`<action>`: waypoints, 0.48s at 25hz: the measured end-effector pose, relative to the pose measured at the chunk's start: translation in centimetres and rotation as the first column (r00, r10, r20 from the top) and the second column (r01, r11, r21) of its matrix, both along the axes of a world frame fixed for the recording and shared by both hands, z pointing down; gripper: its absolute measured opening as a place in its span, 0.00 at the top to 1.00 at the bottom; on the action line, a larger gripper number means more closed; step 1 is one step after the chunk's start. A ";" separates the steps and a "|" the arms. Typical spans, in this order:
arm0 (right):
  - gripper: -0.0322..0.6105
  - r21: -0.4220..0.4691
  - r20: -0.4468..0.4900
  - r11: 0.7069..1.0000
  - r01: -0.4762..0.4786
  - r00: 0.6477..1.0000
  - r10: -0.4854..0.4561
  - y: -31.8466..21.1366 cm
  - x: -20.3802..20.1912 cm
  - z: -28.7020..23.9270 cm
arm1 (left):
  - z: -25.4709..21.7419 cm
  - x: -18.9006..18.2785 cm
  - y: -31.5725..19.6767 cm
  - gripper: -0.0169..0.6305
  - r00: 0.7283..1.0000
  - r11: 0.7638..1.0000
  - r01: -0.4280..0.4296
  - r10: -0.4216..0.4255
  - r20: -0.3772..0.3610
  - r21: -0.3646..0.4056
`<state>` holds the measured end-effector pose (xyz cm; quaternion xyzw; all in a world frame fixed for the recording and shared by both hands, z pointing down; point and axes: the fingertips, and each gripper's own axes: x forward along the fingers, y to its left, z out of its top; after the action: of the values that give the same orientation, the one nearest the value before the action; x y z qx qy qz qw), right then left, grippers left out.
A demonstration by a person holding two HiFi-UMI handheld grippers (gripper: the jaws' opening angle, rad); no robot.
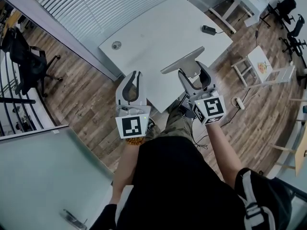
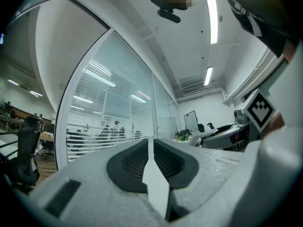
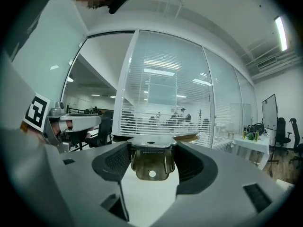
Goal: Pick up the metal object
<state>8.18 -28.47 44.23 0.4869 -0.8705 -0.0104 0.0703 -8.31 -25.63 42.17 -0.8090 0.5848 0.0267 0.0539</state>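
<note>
White table (image 1: 158, 42) stood on wood-plank floor (image 1: 91, 99), beside a wall of slatted blinds (image 1: 110, 4). On the table: a round grommet (image 1: 116, 45) near its left corner and a black adapter (image 1: 208, 30) with cord near its right edge. Black office chair (image 1: 29, 56) stood well off to the left. Small white stool (image 1: 261, 61) and white power strip (image 1: 237, 102) were on the floor at right.

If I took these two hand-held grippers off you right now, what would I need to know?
Right hand-held gripper: shut on the metal piece, held up over the near edge of the white table.
Left hand-held gripper: shut, nothing between its jaws, beside the right one.
Done: the piece is grasped and appears to be lifted off the table.
Left: probably just keep a firm grip on it; nothing else for the job shows on the table.
</note>
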 end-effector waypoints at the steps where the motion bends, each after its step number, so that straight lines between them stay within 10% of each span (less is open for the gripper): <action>1: 0.51 0.004 0.003 1.000 0.000 1.000 0.000 0.0 0.0 -0.1 | 0.0 0.0 0.0 0.92 1.000 1.000 -0.001 0.001 0.001 0.001; 12: 0.51 0.002 0.015 1.000 0.009 1.000 -0.009 0.3 0.0 0.2 | 0.2 0.0 0.5 0.92 1.000 1.000 0.000 0.000 0.011 -0.006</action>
<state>8.22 -28.15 44.47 0.4832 -0.8732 -0.0081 0.0633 -8.35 -25.17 42.40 -0.8093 0.5845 0.0203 0.0548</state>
